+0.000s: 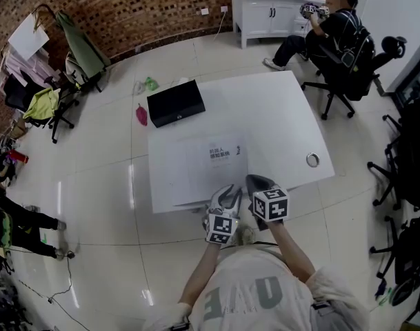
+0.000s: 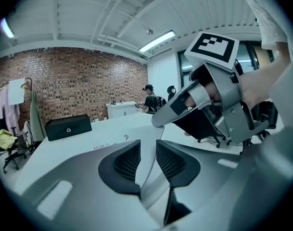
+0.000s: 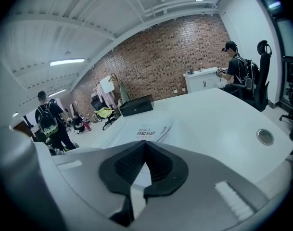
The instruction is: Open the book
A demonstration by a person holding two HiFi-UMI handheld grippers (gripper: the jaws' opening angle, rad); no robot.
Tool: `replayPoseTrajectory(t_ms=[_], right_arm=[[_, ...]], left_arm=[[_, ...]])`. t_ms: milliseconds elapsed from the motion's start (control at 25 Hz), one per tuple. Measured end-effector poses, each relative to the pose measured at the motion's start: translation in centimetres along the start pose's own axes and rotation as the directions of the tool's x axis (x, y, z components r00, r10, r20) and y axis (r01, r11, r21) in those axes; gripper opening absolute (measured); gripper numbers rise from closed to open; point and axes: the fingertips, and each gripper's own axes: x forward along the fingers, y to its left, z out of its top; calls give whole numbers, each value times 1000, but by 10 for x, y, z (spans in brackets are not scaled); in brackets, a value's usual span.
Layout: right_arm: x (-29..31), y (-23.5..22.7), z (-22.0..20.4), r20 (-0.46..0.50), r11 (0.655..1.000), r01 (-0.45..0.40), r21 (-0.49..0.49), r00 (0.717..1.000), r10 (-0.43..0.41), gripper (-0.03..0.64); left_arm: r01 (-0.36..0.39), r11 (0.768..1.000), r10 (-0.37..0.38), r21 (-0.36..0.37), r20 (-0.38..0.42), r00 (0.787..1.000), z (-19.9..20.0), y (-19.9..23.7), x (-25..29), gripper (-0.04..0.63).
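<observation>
A thin white book (image 1: 213, 161) with dark print lies flat near the front edge of the white table (image 1: 278, 116). Both grippers hang over its near right corner. My right gripper (image 1: 256, 180) is shut, pinching the corner of the book's cover (image 2: 150, 148), which stands lifted off the pages. In the left gripper view the right gripper (image 2: 158, 121) holds that sheet at its tip. My left gripper (image 2: 147, 160) is open, with the raised cover's edge passing between its pads without being pressed. The right gripper view shows its own pads (image 3: 136, 165) closed on a white sliver.
A black box (image 1: 176, 103) sits at the table's far left corner. A round cable hole (image 1: 312, 160) is near the right edge. A person sits on an office chair (image 1: 334, 29) by a white cabinet (image 1: 272, 5). Chairs draped with clothes (image 1: 51, 102) stand left.
</observation>
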Motion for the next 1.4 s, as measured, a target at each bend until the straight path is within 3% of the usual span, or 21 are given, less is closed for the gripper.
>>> replayPoseTrajectory(t_ms=[360, 560, 1040, 1200, 1280, 1400], right_arm=[[-2, 15, 14, 23, 999, -37, 11, 999, 37, 5], [-3, 26, 21, 27, 998, -55, 14, 998, 55, 5], [-3, 36, 28, 39, 998, -70, 1, 997, 70, 5], [0, 38, 29, 43, 997, -73, 7, 996, 72, 11], [-3, 38, 34, 79, 998, -62, -1, 995, 62, 20], [-12, 36, 47, 150, 999, -34, -40, 988, 40, 34]], left_arm=[[47, 998, -47, 35, -6, 999, 6, -9, 11, 133], [-12, 997, 12, 74, -6, 1000, 12, 0, 14, 137], [-47, 997, 43, 64, 54, 998, 30, 9, 12, 145], [-89, 991, 87, 104, 19, 996, 27, 14, 13, 61], [-105, 990, 105, 92, 12, 994, 26, 18, 13, 26], [-135, 989, 134, 57, 28, 991, 30, 27, 7, 26]])
